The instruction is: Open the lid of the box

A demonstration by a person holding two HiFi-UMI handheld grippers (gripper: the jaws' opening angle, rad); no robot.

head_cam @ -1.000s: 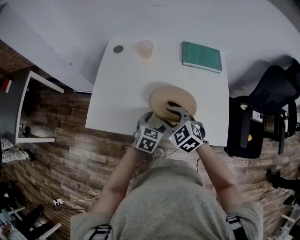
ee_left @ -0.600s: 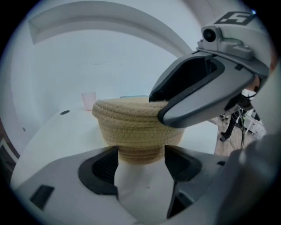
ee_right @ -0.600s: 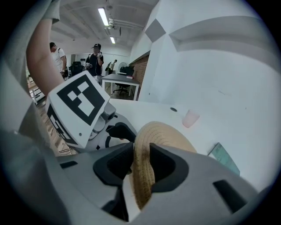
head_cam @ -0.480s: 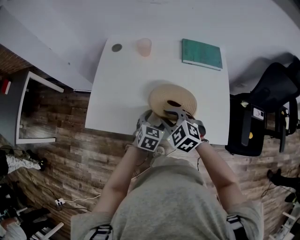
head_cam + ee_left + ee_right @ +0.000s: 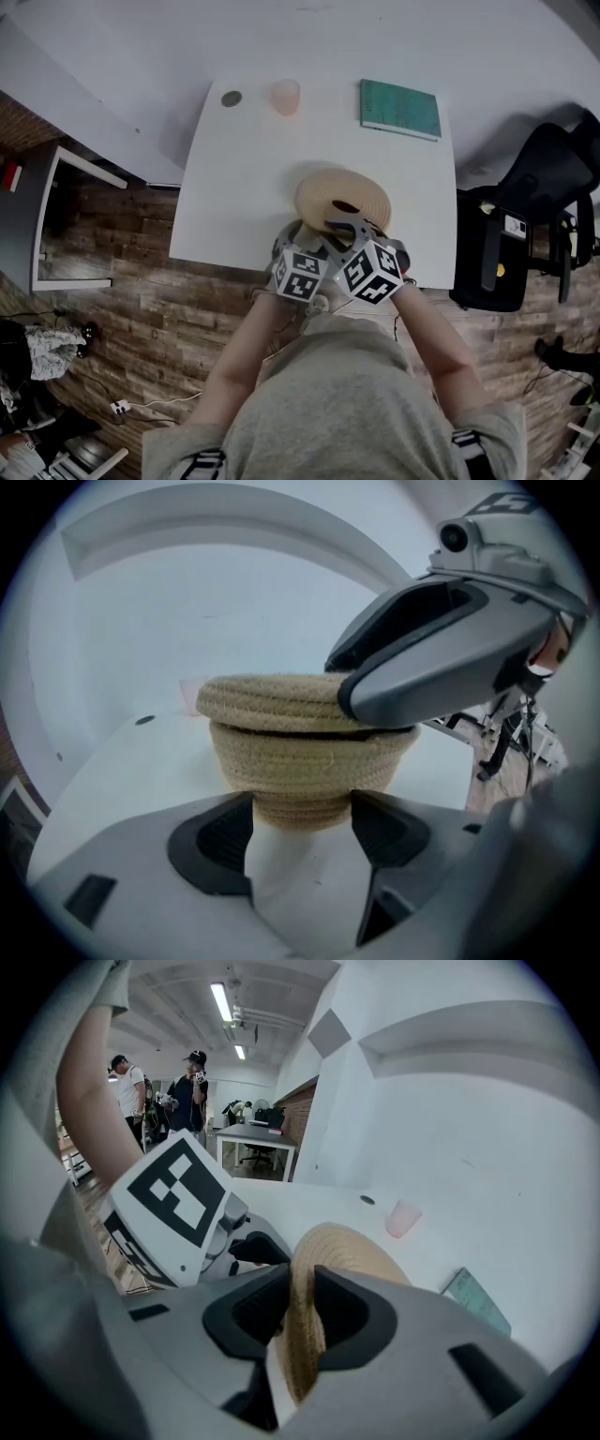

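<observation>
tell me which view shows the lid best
Left gripper view: the lid sits side-on over the basket. Head view shows only its top, partly covered; right gripper view shows its edge between the closing right tongs.

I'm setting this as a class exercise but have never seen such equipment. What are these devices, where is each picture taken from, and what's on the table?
A person holds a two-jaw gripper in each hand. One camera looks down from their head; one rides on each gripper. On the white table: a woven box, pink cup, green book, small dark disc. The left gripper clasps the box's base; the right gripper is closing its jaws on the rim of the lid.
</observation>
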